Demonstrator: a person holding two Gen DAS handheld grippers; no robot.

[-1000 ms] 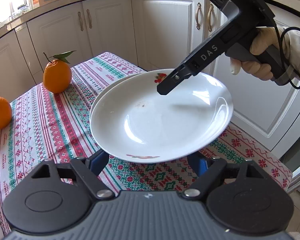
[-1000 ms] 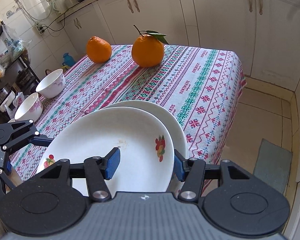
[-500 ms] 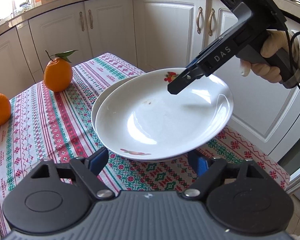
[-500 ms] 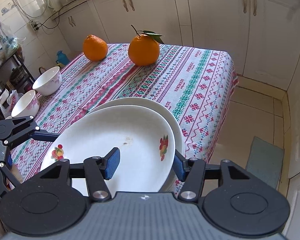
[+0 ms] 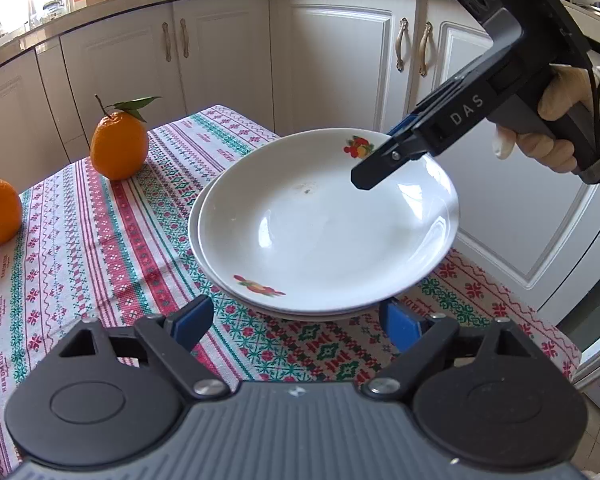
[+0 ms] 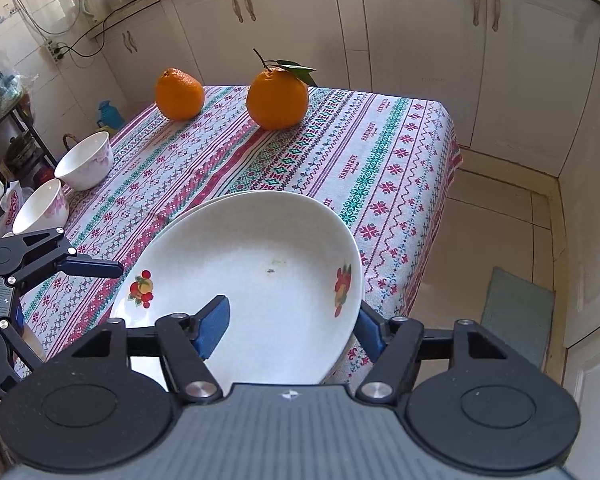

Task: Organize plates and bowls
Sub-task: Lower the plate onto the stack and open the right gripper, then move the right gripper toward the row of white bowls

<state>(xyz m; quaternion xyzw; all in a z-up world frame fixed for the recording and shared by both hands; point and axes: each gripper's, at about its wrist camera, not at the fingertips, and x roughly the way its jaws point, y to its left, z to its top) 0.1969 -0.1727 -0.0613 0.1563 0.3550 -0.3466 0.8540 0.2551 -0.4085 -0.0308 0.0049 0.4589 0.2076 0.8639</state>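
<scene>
Two white plates with fruit decals are stacked on the patterned tablecloth [image 5: 80, 240]. The top plate [image 5: 324, 232] [image 6: 260, 272] rests in the lower plate [image 5: 194, 236] [image 6: 188, 216]. My right gripper [image 6: 290, 330] [image 5: 376, 160] straddles the top plate's rim and its jaws are opening. One pad is over the plate's inside, the other outside the rim, and neither presses. My left gripper [image 5: 296, 322] is opening too, with the plates' near rim just ahead of its fingertips and nothing gripped. One of its fingers [image 6: 96, 268] shows beside the plates.
Two oranges [image 6: 278, 96] [image 6: 179, 94] sit at the table's far end. Two white bowls [image 6: 86, 160] [image 6: 40, 208] stand near the left edge. The plates lie close to the table's right edge, above tiled floor and a mat [image 6: 516, 312]. Cabinets line the walls.
The top plate, held tilted above the lower plate before, has come down to rest in it. The right gripper's jaws have spread off its rim. The left jaws widened slightly.
</scene>
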